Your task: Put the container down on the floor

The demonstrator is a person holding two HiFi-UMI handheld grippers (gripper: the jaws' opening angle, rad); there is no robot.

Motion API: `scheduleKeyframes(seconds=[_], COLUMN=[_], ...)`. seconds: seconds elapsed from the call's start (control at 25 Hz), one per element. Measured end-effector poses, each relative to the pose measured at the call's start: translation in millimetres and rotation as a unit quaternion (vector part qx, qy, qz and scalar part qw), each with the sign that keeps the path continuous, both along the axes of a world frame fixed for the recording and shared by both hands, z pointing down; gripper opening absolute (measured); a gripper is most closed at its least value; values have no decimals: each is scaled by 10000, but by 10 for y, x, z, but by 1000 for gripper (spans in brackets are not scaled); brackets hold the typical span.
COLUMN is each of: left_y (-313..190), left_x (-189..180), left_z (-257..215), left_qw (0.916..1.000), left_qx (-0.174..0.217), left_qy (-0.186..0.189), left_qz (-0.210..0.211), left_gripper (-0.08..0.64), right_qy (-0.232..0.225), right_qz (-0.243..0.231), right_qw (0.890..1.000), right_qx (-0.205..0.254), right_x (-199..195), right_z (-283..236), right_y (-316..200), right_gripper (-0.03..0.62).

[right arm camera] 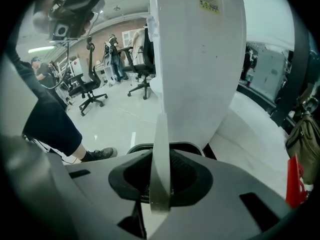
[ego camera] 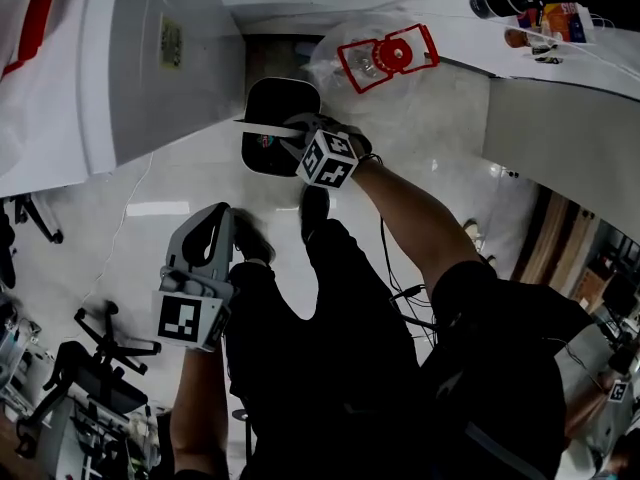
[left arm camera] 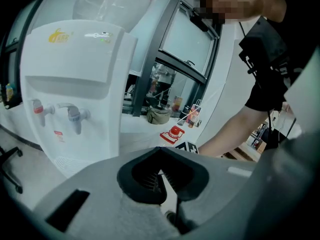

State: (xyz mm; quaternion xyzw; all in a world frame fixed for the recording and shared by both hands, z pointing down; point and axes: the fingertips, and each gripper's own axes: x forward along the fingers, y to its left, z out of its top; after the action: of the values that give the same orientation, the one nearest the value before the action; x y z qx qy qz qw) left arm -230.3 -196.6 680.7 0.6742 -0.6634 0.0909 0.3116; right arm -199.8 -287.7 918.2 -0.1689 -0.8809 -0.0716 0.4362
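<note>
Container (ego camera: 268, 118), a black tub with a white rim, lies at 11 o'clock from the right gripper and is the nearer to it; whether its base has met the floor (ego camera: 200, 183) cannot be told. At its 9 o'clock the dispenser (ego camera: 150, 58) stands close. At 7 o'clock, well apart, the left gripper (ego camera: 213, 230) is clenched on nothing. The right gripper (ego camera: 298, 138) clamps the tub's thin white handle (right arm camera: 161, 149), which runs 9 to 3. A jug (ego camera: 385, 58) stands at 2 o'clock. Bare floor opens toward 6, short of the shoes (ego camera: 315, 208), so a straight drop looks free.
</note>
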Motion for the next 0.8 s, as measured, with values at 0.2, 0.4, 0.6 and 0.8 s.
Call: scheduleKeyframes(seconds=[0.2, 0.4, 0.6, 0.8], left_y=[23, 32, 28, 67], left_x=[-55, -105, -89, -70], left_z=[143, 254, 336, 402], left_qw=[9998, 9992, 9994, 9993], left_qx=[-42, -53, -69, -102], left_qy=[-129, -43, -55, -1], left_qz=[-173, -403, -347, -356], left_gripper=[12, 11, 11, 11], right_qy=[50, 168, 214, 110], right_qz=[15, 91, 163, 98], right_qw=[10000, 9997, 9996, 9998], right_qx=[67, 149, 131, 136], right_x=[-35, 6, -2, -144], right_z=[239, 453, 594, 606], right_y=[-55, -89, -92, -46], right_gripper=[84, 84, 84, 84])
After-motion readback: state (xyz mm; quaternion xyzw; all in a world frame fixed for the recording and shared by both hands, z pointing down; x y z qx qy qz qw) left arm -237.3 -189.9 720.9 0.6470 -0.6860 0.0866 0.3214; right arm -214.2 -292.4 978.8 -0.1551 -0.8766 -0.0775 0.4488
